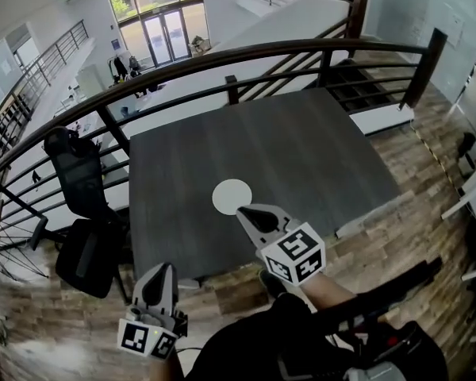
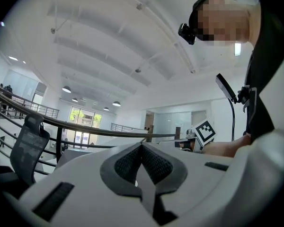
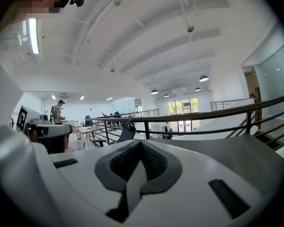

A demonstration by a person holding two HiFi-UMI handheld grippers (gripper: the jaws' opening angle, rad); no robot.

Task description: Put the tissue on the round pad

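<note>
Round pad point(image 1: 232, 196), one only, white: nearest stood the left tongs point(image 1: 163, 268), closed and empty; further out the right tongs point(image 1: 240, 210), also closed on nothing, tip at its near edge; it lay on the one dark table point(image 1: 301, 153).

The white round pad point(image 1: 232, 196) lies flat on the dark table point(image 1: 317, 149), near its front.

Round pad point(image 1: 232, 196) on table point(image 1: 301, 149) near its front edge, chair point(image 1: 79, 181) left of table, railing point(image 1: 246, 52) behind
</note>
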